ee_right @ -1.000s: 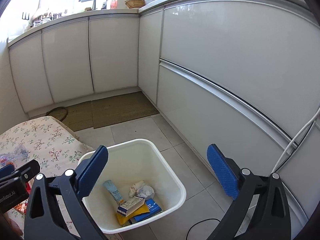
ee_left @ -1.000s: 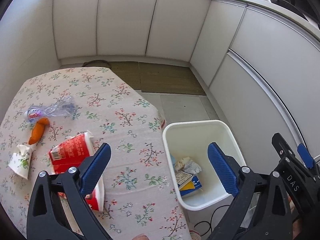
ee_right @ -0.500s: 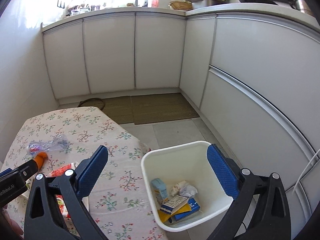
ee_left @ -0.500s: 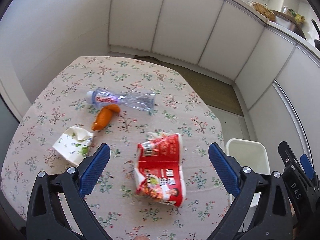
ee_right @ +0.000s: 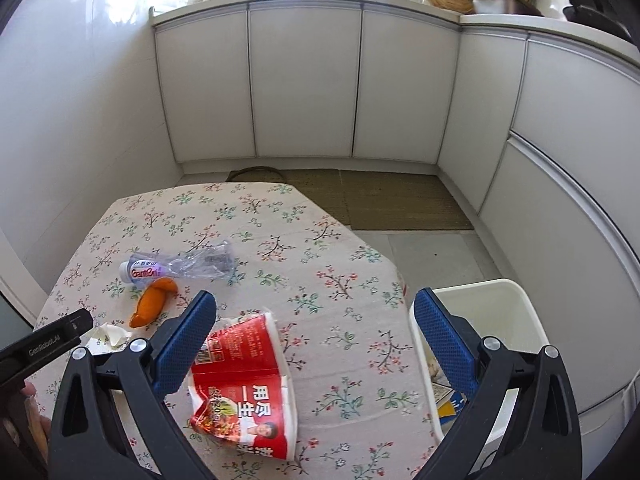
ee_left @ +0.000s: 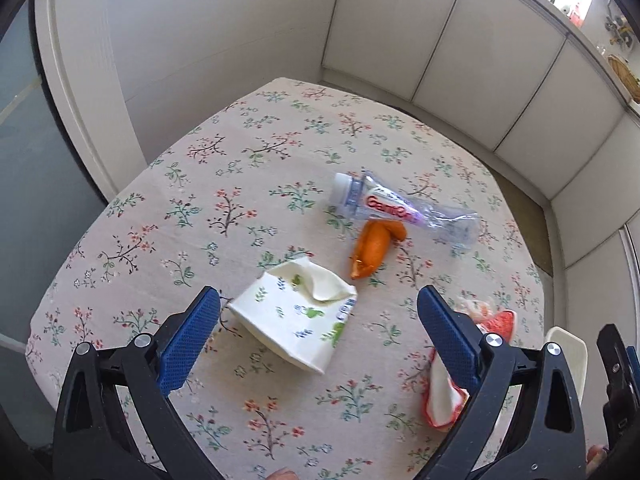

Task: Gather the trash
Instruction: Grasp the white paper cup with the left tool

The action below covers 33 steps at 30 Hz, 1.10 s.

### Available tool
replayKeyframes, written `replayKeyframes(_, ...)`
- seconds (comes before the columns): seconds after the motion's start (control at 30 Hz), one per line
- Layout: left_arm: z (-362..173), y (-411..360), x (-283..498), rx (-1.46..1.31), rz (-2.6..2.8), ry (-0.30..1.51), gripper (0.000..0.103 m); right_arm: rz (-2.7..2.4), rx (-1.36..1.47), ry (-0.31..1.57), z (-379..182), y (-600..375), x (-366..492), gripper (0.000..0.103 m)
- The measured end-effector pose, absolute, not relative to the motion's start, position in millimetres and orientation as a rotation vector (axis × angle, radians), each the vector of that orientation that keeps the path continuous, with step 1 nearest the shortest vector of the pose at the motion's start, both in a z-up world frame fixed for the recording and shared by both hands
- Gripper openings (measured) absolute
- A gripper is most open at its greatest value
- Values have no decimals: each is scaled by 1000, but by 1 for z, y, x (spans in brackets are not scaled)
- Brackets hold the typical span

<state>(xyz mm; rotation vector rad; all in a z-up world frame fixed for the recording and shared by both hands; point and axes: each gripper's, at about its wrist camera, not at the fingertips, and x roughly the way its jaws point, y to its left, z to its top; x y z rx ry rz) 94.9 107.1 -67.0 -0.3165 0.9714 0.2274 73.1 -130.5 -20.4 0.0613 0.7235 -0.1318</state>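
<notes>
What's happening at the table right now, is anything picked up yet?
Nothing is held yet. A person is clearing trash from the floral table with two tools. The left hand-held gripper hangs open above the white paper cup; the right hand-held gripper hangs open above the red noodle cup. A crushed plastic bottle and an orange wrapper lie farther back. The white bin beside the table already holds some trash.

**Setting: home kitchen**

White cabinets [ee_right: 304,80] line the far and right walls under a countertop [ee_right: 500,20] carrying a basket [ee_right: 448,0], pans, bottles. Near: table [ee_right: 320,240] with floral cloth. Tiled floor, mat [ee_right: 392,200].
</notes>
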Motion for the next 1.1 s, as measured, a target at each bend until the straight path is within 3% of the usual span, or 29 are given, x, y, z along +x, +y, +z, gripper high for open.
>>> replayKeyframes(0.4, -139, 164, 128, -452, 124, 1135, 93, -69, -3, 791, -36, -95, 88, 96)
replayKeyframes(0.5, -145, 148, 129, -398, 53, 1170, 85, -80, -7, 805, -41, -95, 91, 96)
replayKeyframes(0.57, -141, 134, 128, -326, 13, 1159, 57, -86, -2, 817, -45, -96, 95, 96)
replayKeyframes(0.6, -139, 131, 127, -332, -21, 1162, 52, -90, 0, 822, -46, -97, 96, 96)
replayKeyframes(0.63, -138, 128, 126, -332, -39, 1168, 36, -94, -2, 826, -48, -98, 97, 96)
replayKeyframes(0.67, -135, 123, 124, -327, -62, 1172, 28, -97, -6, 829, -49, -98, 98, 96)
replayKeyframes(0.87, -115, 114, 106, -310, -61, 1141, 28, -87, 2, 849, -52, -100, 104, 96)
replayKeyframes(1.1, -57, 141, 84, -300, 83, 1015, 28, 101, 46, 960, -58, -69, 129, 96)
